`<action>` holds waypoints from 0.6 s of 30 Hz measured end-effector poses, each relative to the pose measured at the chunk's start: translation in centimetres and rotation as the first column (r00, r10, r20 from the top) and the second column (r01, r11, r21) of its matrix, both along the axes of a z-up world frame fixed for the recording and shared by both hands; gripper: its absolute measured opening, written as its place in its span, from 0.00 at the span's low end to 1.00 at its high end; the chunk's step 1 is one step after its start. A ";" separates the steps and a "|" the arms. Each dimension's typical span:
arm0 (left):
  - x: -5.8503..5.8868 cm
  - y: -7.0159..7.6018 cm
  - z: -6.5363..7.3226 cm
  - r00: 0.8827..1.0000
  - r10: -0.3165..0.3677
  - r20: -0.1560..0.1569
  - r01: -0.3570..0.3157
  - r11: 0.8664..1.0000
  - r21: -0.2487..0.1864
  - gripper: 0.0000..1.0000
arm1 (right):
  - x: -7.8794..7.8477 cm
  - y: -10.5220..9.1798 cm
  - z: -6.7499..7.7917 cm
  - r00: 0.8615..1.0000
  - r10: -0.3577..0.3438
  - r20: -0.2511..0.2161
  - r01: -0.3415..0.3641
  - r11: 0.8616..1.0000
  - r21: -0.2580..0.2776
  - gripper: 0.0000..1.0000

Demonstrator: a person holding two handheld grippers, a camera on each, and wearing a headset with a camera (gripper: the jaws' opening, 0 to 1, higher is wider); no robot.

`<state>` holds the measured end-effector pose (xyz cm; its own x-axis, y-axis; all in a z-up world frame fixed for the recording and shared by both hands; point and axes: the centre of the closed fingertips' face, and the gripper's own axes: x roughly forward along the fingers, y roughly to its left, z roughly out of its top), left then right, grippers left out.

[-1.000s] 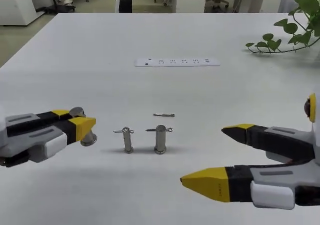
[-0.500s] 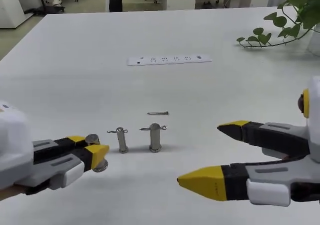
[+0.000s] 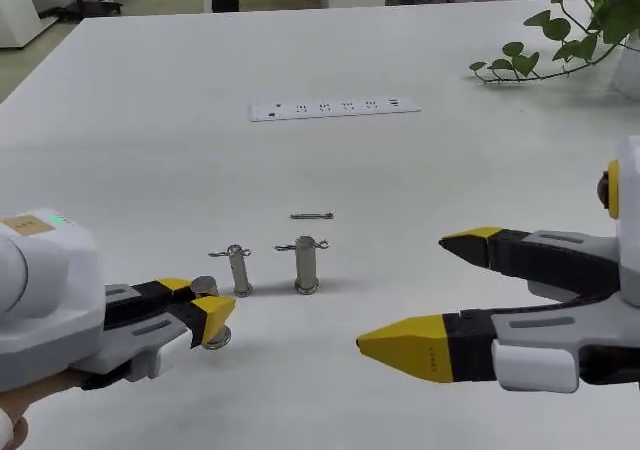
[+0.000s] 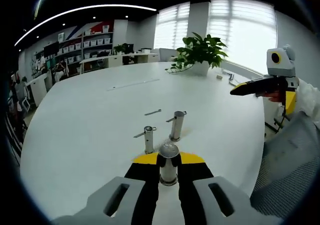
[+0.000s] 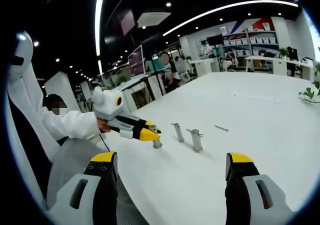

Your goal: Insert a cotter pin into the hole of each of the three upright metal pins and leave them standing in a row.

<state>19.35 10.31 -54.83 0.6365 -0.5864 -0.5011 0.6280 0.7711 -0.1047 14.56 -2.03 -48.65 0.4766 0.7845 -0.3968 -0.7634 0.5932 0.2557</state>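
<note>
**Metal pin clamped in your left tongs, at the left end of the row**

Your left gripper [image 3: 200,305] sits low at the left of the head view, its yellow-tipped jaws shut on a metal pin [image 3: 204,287]. In the left gripper view that pin stands upright between the two jaws, with its round head above them. Whether its foot touches the white table [image 3: 480,170] cannot be told.

Just to the right of the held pin, and slightly farther from you, two more pins stand upright on the table. The nearer one, the second pin [image 3: 238,268], has a cotter pin through its top, with the wire sticking out to the left. Beside it, the third pin [image 3: 305,263] is a little thicker and also carries a cotter pin through its hole. The two stand apart and do not touch.

Beyond the third pin, a loose cotter pin [image 3: 311,215] lies flat on the table, free of both tongs. Farther back lies a white power strip [image 3: 330,109].

Your right gripper [image 3: 403,291] hangs to the right of the row, well apart from the pins. Its jaws are spread wide with nothing between them. In the right gripper view the three pins and the loose cotter pin lie ahead, between its tips. A leafy plant [image 3: 560,30] stands at the far right corner.
</note>
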 end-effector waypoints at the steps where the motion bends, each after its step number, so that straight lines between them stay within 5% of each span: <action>1: 0.1 -0.1 -0.1 1.000 0.000 -0.002 0.000 1.000 0.005 0.10 | 0.0 0.0 0.0 1.000 0.000 0.001 0.000 1.000 -0.001 0.87; 18: 1.1 -0.9 -2.0 0.999 0.026 -0.028 -0.025 0.999 0.044 0.10 | 0.0 -0.4 -0.4 1.000 -0.009 -0.014 0.009 1.000 -0.011 0.87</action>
